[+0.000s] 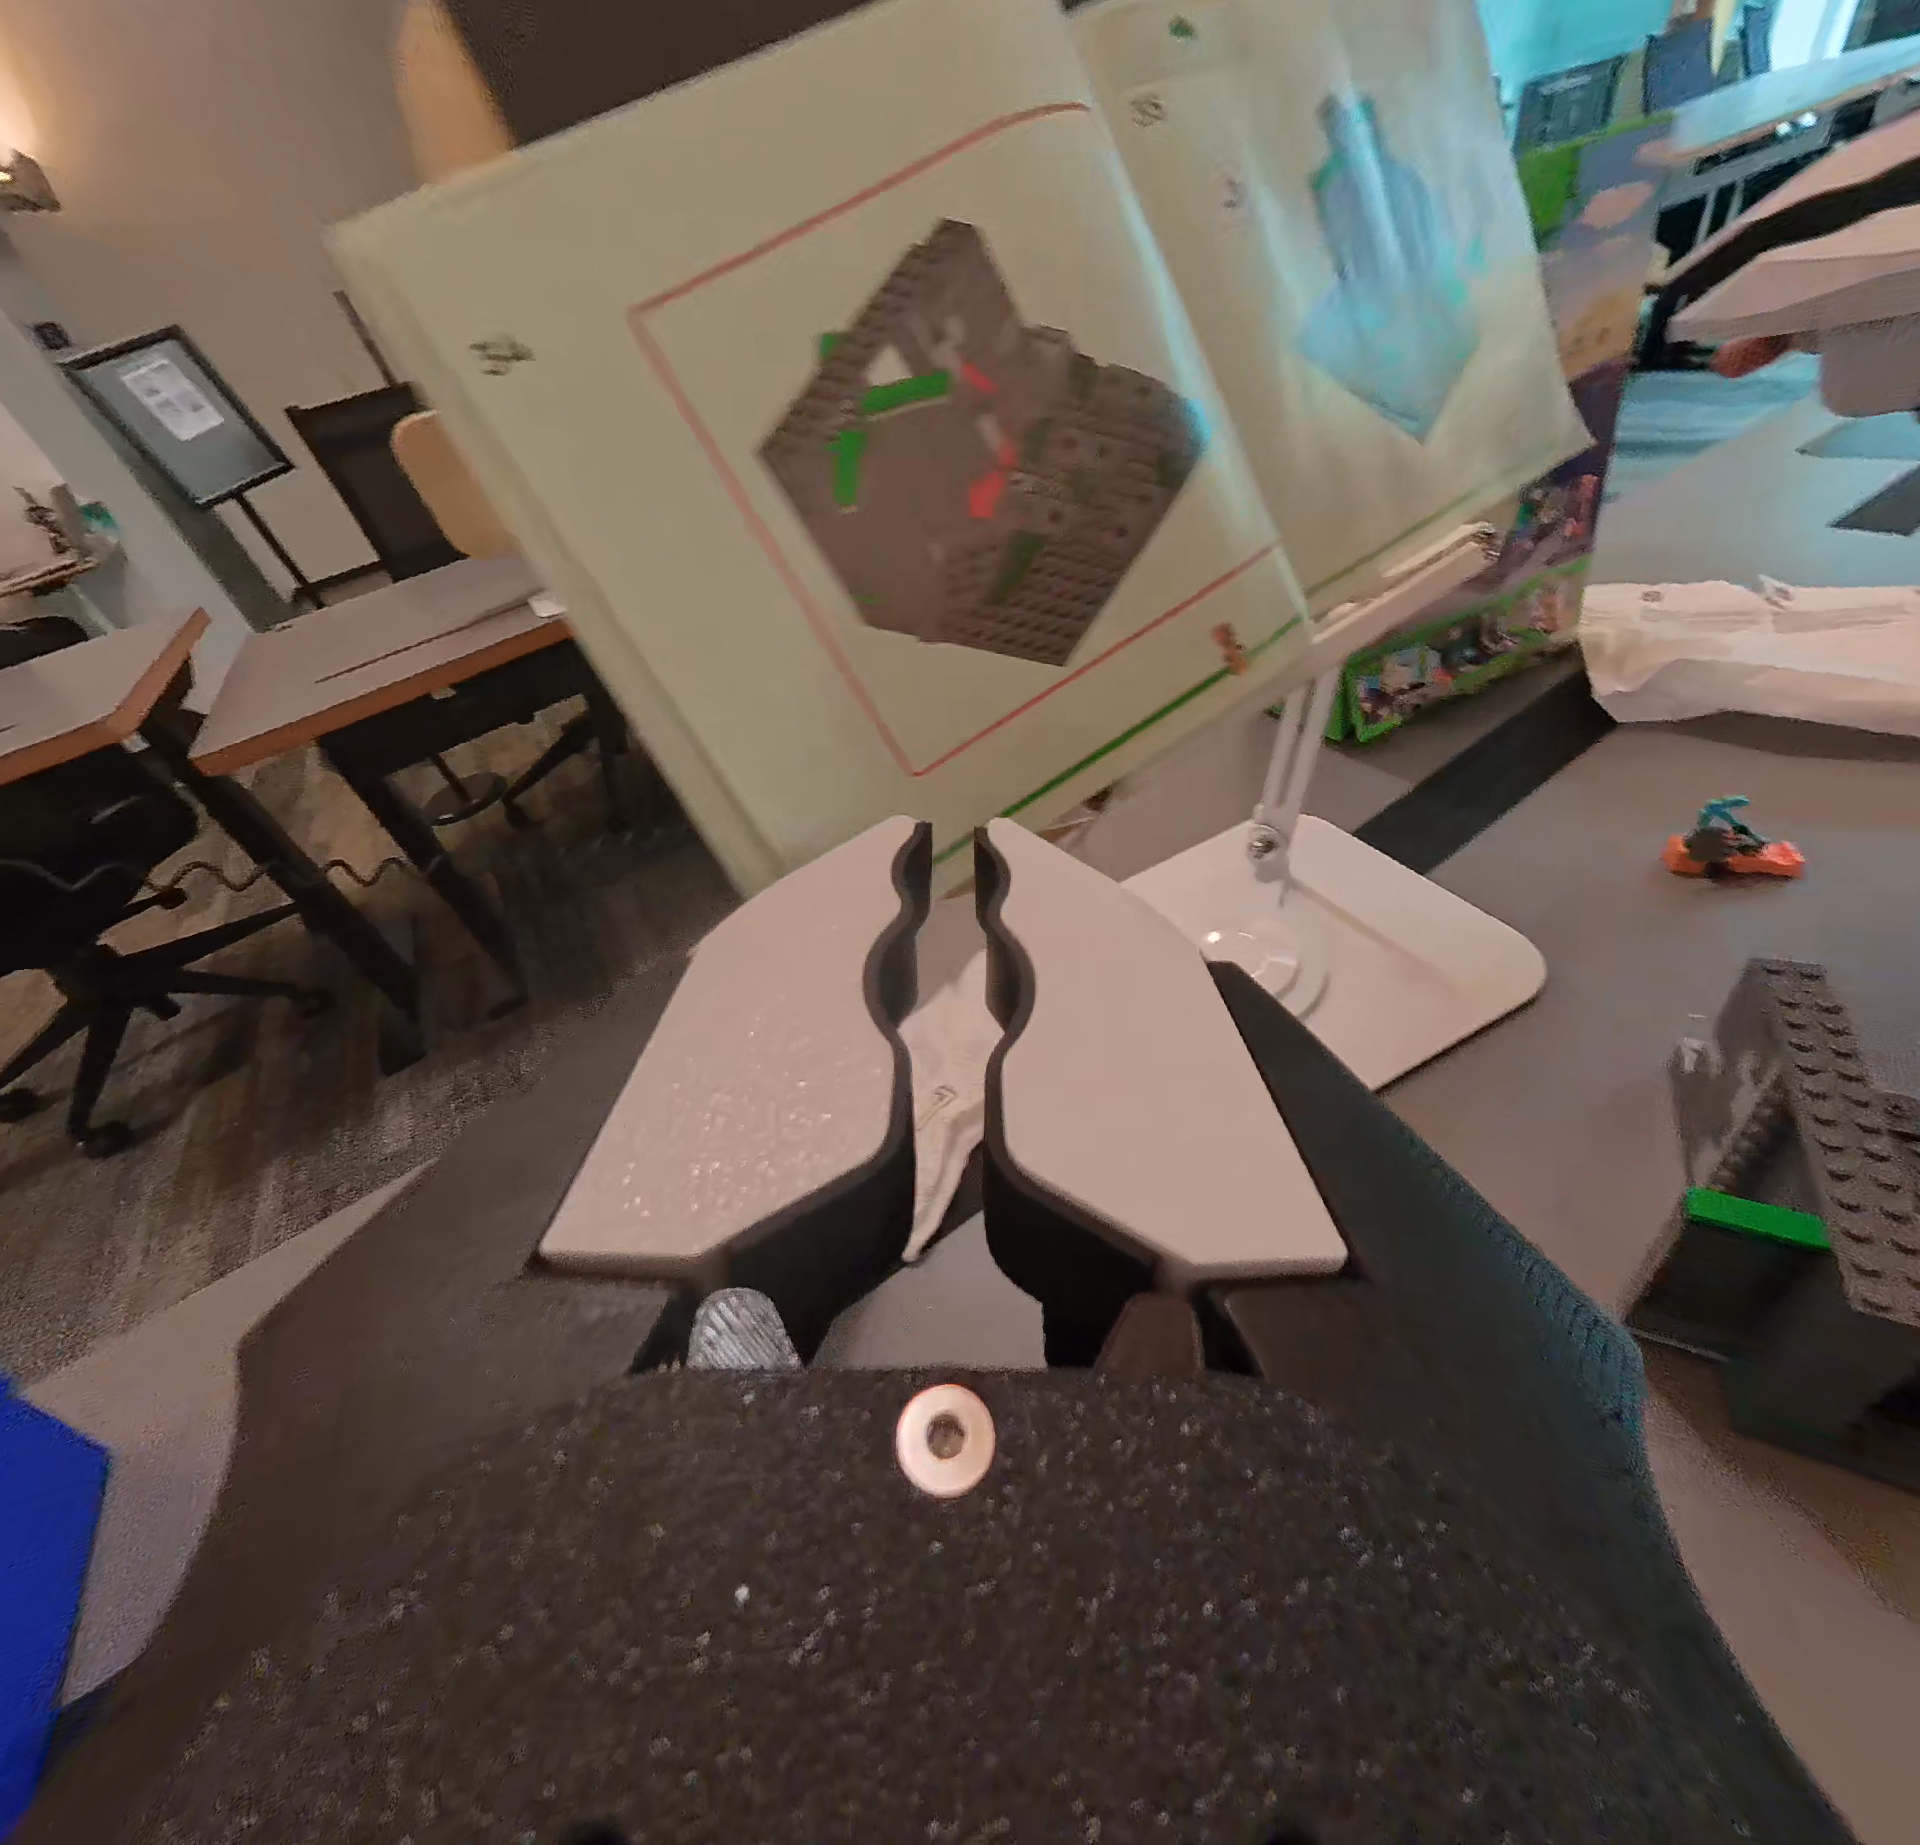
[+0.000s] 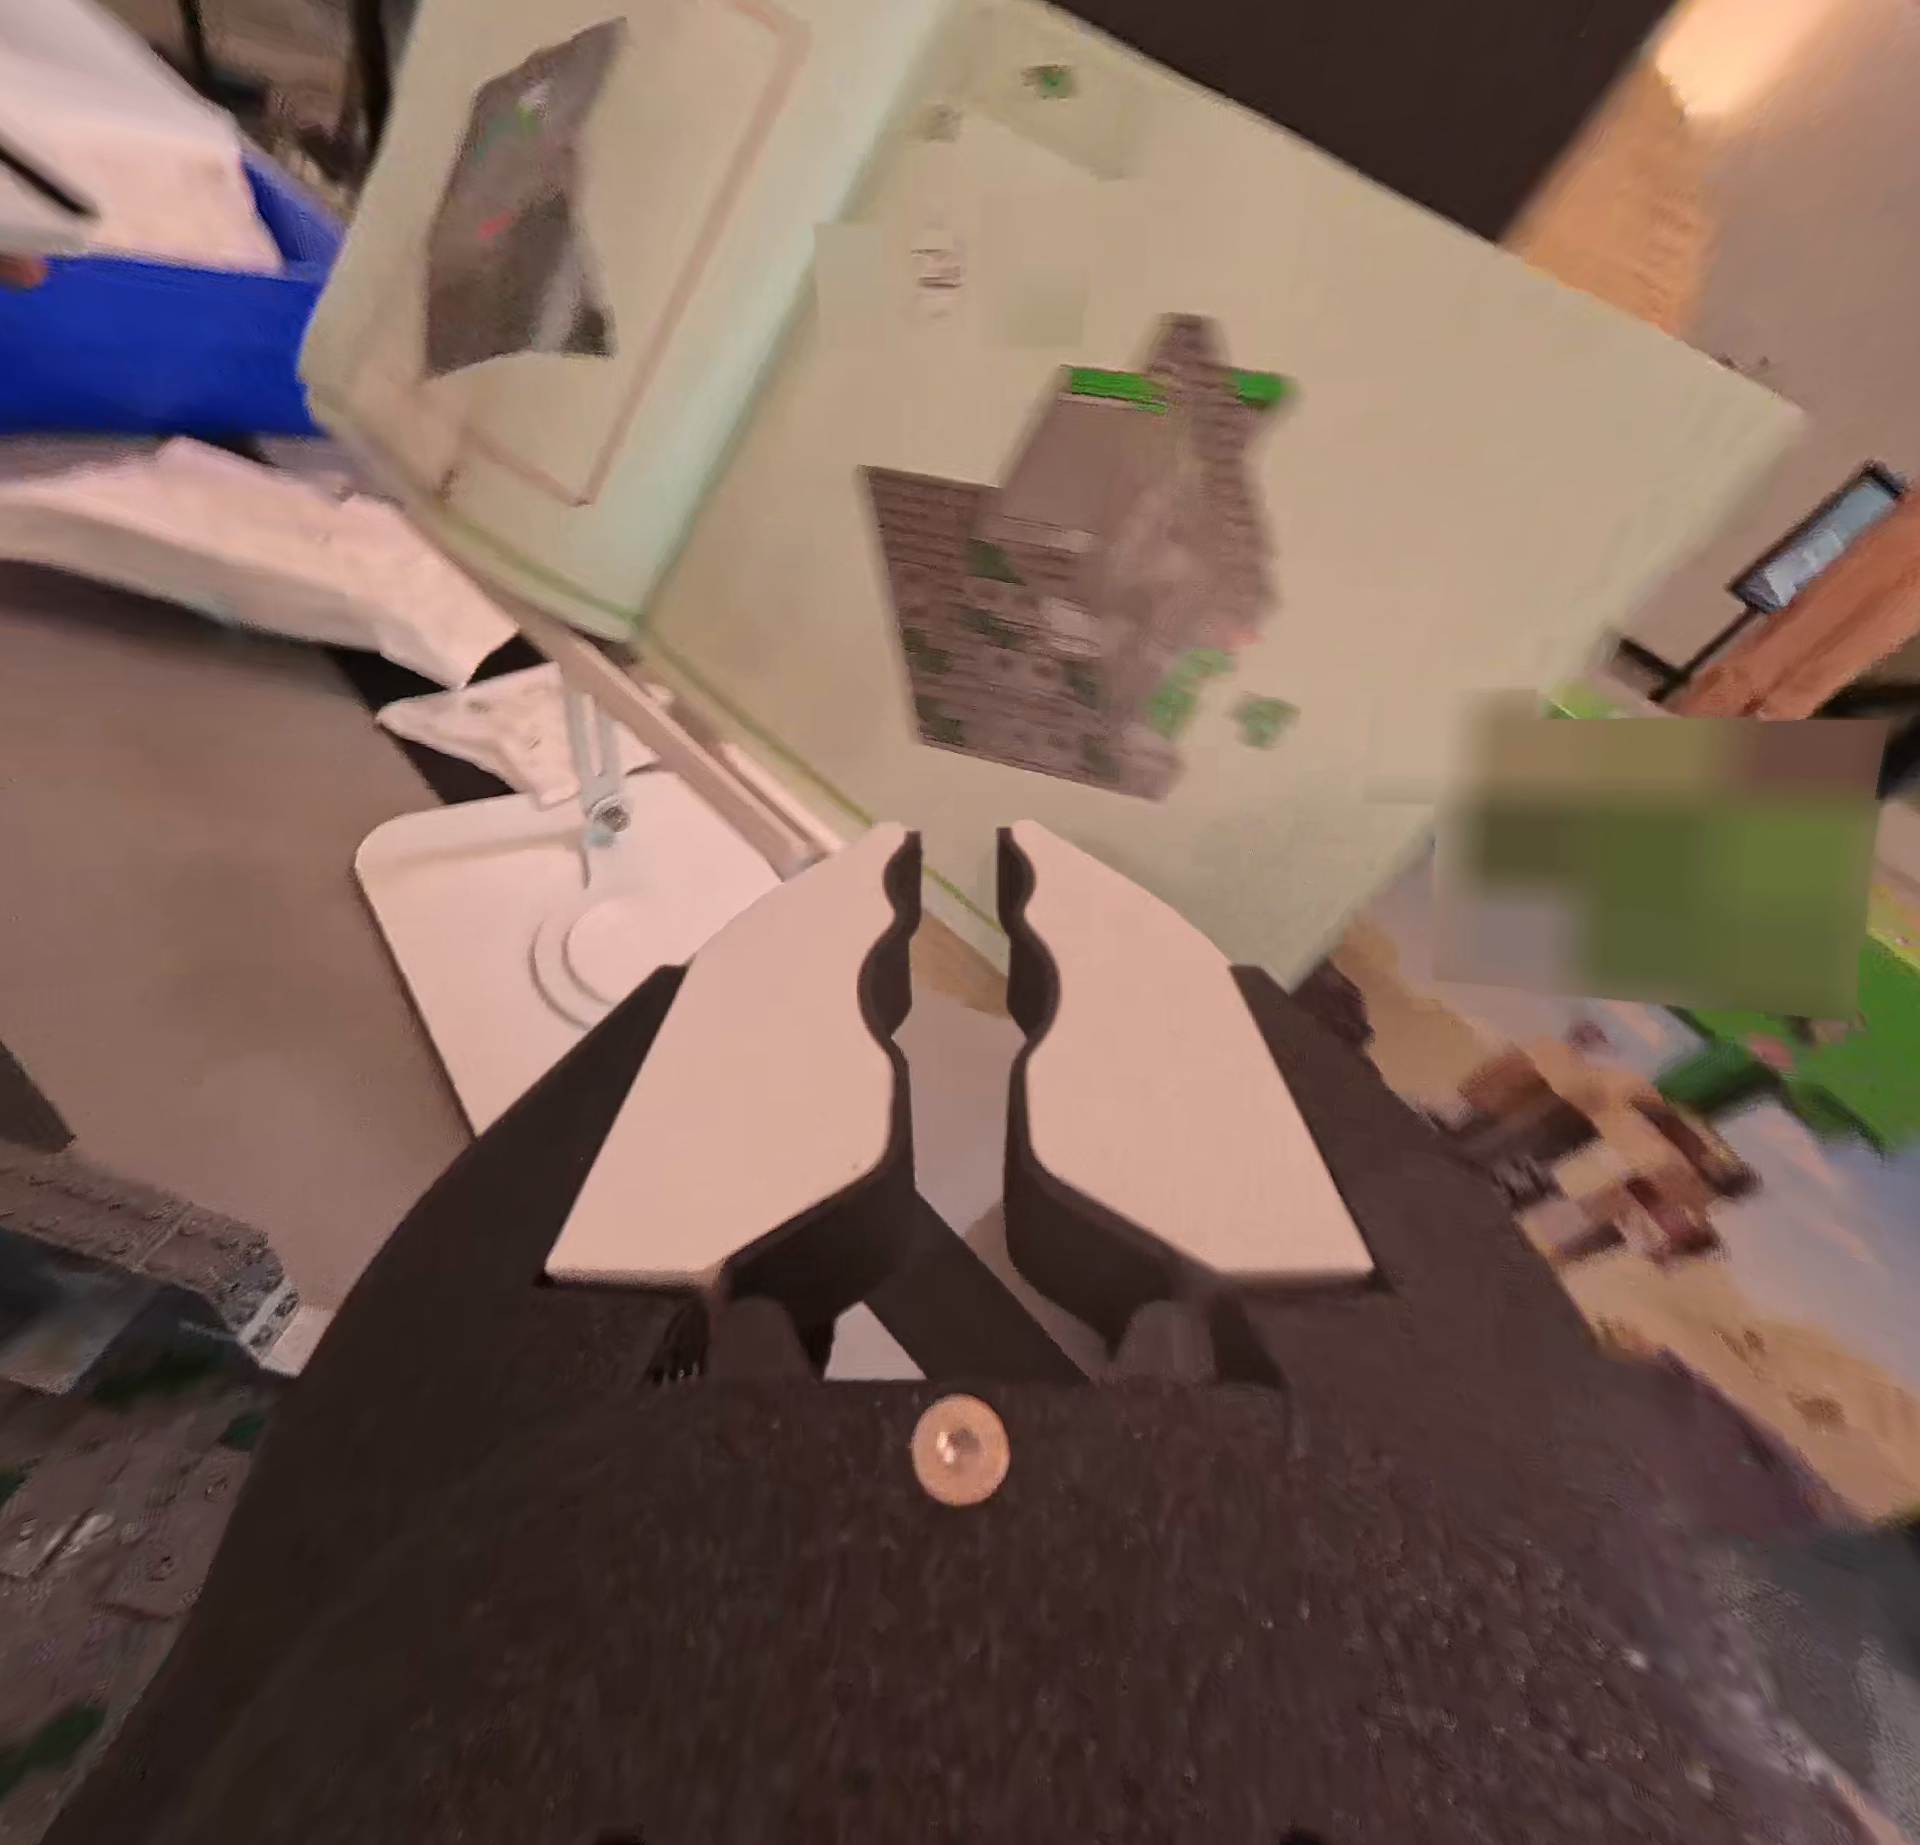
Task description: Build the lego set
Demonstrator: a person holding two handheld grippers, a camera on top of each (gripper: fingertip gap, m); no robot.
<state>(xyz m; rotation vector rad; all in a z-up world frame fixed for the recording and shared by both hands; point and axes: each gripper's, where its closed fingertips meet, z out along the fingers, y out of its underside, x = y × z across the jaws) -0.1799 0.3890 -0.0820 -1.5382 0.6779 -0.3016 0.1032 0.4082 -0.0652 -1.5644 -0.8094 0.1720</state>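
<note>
Left claw (image 1: 952, 845): fingers drawn near together with a narrow gap, pinching nothing, raised before the open instruction booklet (image 1: 831, 424), which is propped on a white stand (image 1: 1351, 954) toward the bench's far edge. Right claw (image 2: 958, 845): likewise narrowly parted and empty, facing the same booklet's right-hand page; this view is blurred. Lego build (image 1: 1808, 1213): dark grey studded plates with one green piece, resting on the bench (image 1: 1621, 964) near its right side, a small orange-and-teal lego piece (image 1: 1730, 853) lying farther back.

Wood-edged desks (image 1: 343, 673) and a black office chair (image 1: 94, 922) stand on grey carpet (image 1: 312, 1099).
</note>
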